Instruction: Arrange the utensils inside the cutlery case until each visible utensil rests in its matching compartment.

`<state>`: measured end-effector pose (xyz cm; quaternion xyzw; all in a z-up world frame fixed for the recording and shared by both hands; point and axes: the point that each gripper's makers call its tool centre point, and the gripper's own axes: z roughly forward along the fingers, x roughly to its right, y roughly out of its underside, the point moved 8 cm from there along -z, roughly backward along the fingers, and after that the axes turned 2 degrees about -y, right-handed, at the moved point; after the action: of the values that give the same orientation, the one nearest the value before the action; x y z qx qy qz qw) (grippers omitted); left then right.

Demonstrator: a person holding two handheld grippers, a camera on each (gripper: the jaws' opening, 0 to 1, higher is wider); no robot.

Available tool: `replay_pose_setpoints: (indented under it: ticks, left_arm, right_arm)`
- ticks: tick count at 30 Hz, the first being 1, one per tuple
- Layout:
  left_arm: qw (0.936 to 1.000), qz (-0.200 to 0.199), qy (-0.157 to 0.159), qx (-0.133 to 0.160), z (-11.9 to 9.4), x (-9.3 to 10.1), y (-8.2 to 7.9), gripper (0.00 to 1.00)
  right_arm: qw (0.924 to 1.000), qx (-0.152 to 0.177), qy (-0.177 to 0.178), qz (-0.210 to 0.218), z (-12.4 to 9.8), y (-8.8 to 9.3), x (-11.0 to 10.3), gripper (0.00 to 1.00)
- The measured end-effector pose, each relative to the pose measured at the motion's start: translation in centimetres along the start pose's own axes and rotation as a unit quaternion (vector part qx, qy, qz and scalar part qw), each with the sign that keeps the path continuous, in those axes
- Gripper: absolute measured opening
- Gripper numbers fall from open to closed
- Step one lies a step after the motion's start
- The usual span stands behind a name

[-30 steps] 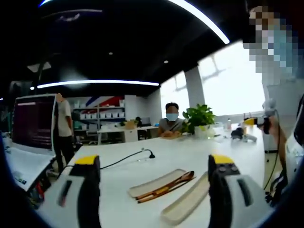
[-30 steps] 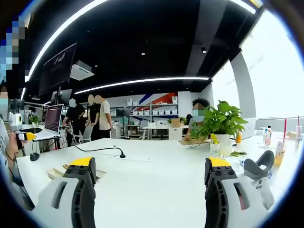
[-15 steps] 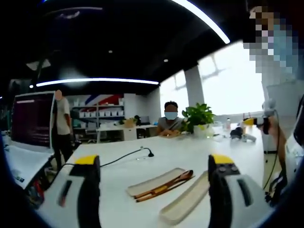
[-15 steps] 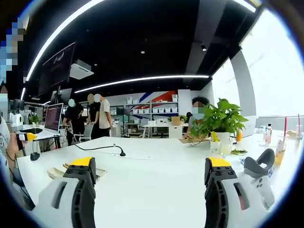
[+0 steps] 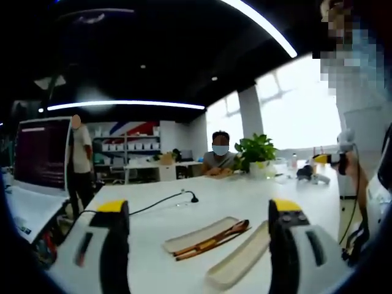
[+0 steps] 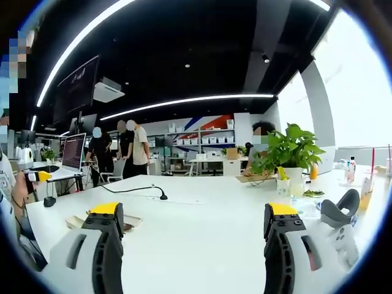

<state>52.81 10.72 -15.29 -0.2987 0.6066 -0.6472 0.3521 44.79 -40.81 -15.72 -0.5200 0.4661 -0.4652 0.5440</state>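
The utensils (image 5: 211, 240) are long, thin and dark, and they lie close together in the open case tray (image 5: 199, 236). A wide grab could catch more than one stick, or bump the tray and make it slide on the smooth white surface (image 5: 214, 205). The pale lid (image 5: 240, 262) lies just beside the tray, on the side toward the right jaw of the left gripper view, so a careless reach could knock it too. I cannot tell which slot each utensil sits in, so picking the wrong one is also a risk.

The left gripper (image 5: 196, 214) is wide open and holds nothing. The tray with the utensils lies ahead of it, between its two jaws, not touching them.

The right gripper (image 6: 193, 214) is also wide open and empty. In its view the tray (image 6: 133, 220) peeks out just past its left jaw, well off to that side. Beyond the tray, a black cable (image 6: 131, 190) runs across the surface.
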Motion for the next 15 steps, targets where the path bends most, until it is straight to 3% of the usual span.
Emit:
replay_pose_setpoints:
  ticks: [15]
  left_arm:
    - [1.0000, 0.003, 0.003, -0.001, -0.02, 0.23, -0.06, 1.00]
  right_arm:
    - [1.0000, 0.006, 0.001, 0.006, -0.14, -0.07, -0.09, 0.99]
